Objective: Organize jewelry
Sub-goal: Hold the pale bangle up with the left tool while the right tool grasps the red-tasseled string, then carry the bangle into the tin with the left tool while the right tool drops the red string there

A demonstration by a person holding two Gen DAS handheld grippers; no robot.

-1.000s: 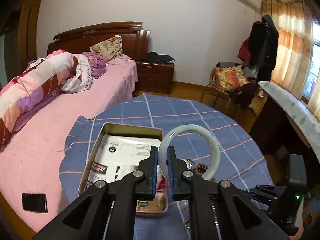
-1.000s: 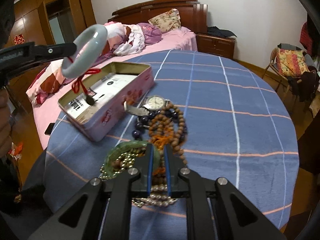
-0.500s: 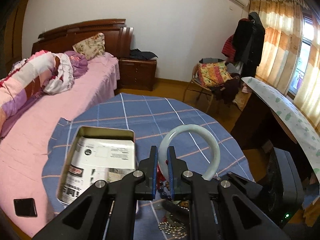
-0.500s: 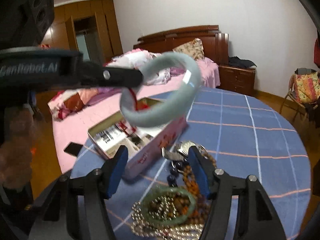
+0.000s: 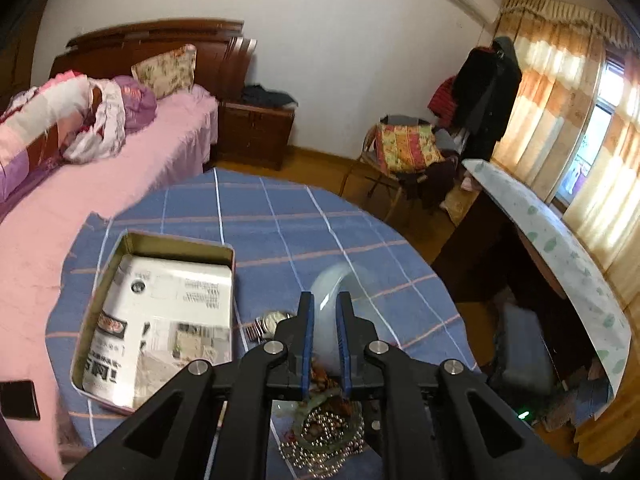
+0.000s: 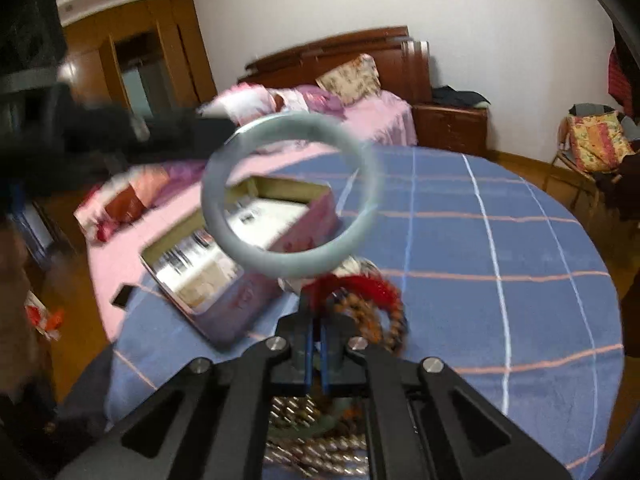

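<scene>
L claw [image 5: 324, 344] is pinching a pale jade bangle [image 6: 290, 194] between its pads, holding it in the air over the bench [image 5: 304, 232], just right of the open pink tin [image 5: 160, 320]. From the R wrist cam the bangle is hanging upright w/ a red tassel [image 6: 360, 286] at its lower edge. R claw [image 6: 316, 348] is looking nearly closed right at the tassel cord; blur, so can't tell if it's gripping. Beads, a pearl string [image 5: 324, 444] & a watch [image 5: 272, 320] are lying heaped nr the tin.
</scene>
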